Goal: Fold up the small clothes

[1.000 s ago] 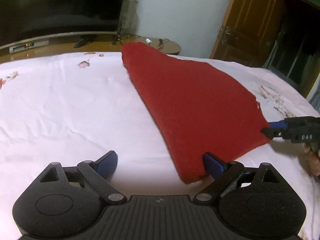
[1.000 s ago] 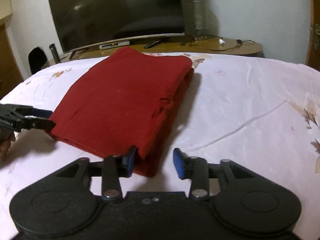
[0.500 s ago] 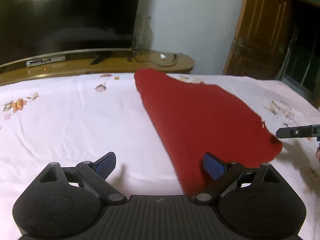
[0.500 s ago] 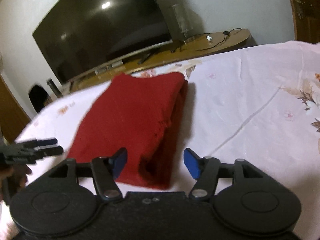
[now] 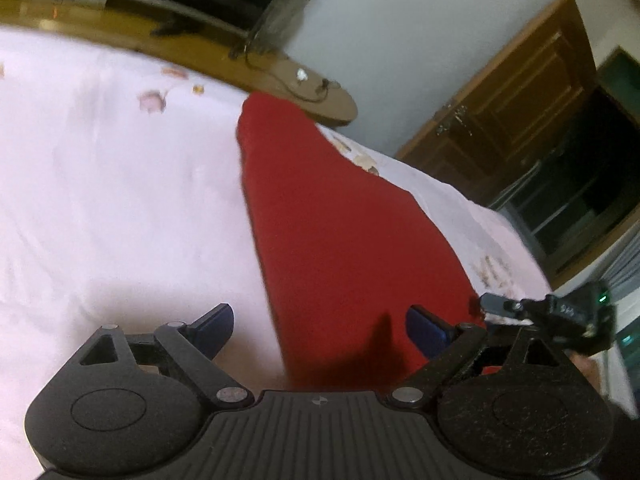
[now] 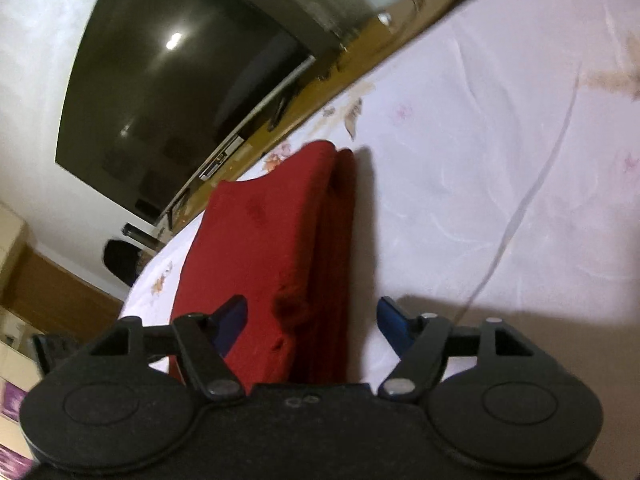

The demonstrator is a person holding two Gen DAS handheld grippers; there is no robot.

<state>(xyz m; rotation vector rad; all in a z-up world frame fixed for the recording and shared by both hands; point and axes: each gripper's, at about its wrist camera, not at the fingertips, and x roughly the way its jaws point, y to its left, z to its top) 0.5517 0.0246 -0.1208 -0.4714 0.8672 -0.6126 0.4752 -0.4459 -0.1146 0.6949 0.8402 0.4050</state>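
A red folded cloth [image 5: 336, 240] lies flat on the white flowered bedsheet [image 5: 100, 200]. My left gripper [image 5: 320, 326] is open above the cloth's near end, with nothing between its blue pads. My right gripper [image 6: 312, 322] is open over the cloth's [image 6: 264, 248] other near corner, where the stacked folded layers show along the right edge. The right gripper also shows in the left wrist view [image 5: 552, 312], at the cloth's right corner. Both views are tilted and blurred.
A large dark TV [image 6: 168, 92] stands on a long wooden stand [image 5: 256, 68] beyond the bed. A wooden door [image 5: 520, 92] is at the right. A dark bag [image 6: 120, 260] sits by the far wall.
Both grippers have let go of the cloth's corners, opened wider and drawn back and up. Both cameras have tilted. The cloth lies still.
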